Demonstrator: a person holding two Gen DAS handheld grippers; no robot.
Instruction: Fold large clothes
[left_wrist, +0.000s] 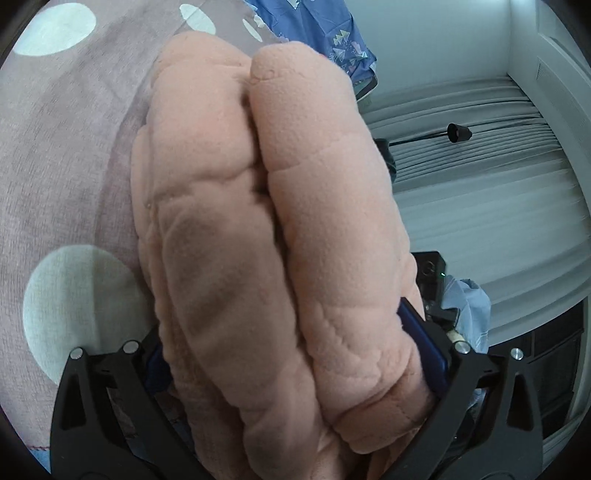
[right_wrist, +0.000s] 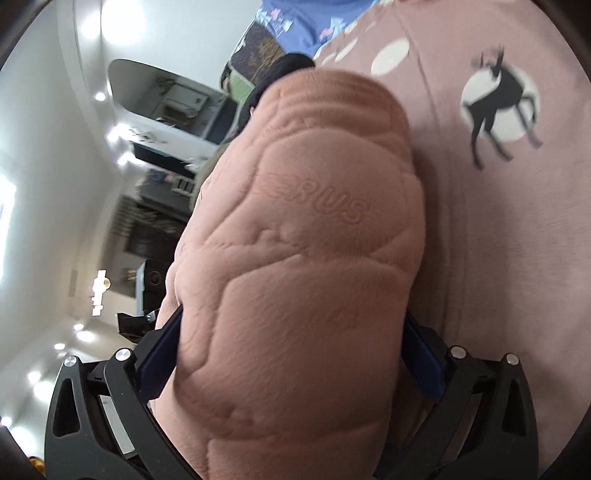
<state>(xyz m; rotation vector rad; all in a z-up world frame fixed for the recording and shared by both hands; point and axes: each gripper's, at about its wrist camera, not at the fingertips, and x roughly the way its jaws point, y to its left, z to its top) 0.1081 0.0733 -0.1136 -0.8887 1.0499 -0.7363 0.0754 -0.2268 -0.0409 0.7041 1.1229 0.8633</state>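
You have the thick peach-pink fleece garment (left_wrist: 266, 229) bunched into a fat roll of several layers, and both tools are clamped on it. Your left gripper (left_wrist: 295, 354) has its fingers (left_wrist: 424, 350) spread wide around two plump folds of the fleece, pinching them together. Your right gripper (right_wrist: 291, 354) does the same on another part of the bundle, fingers (right_wrist: 421, 358) wide apart with the embossed, lettered face of the cloth bulging between them.

The garment sits lifted against, or just above, the dusty-pink bedspread with pale round spots (left_wrist: 70, 147); in the right wrist view a black deer print on a white disc (right_wrist: 498, 110) lies to the right of the bundle. A blue patterned cloth (left_wrist: 314, 22) lies at the far end of the bed.

By the look of it, you are well into the fold: the fleece is already doubled over itself. What seems left is to lay the bundle flat on the bed, square its edges and let go. Whether any sleeve hangs loose underneath cannot be seen.
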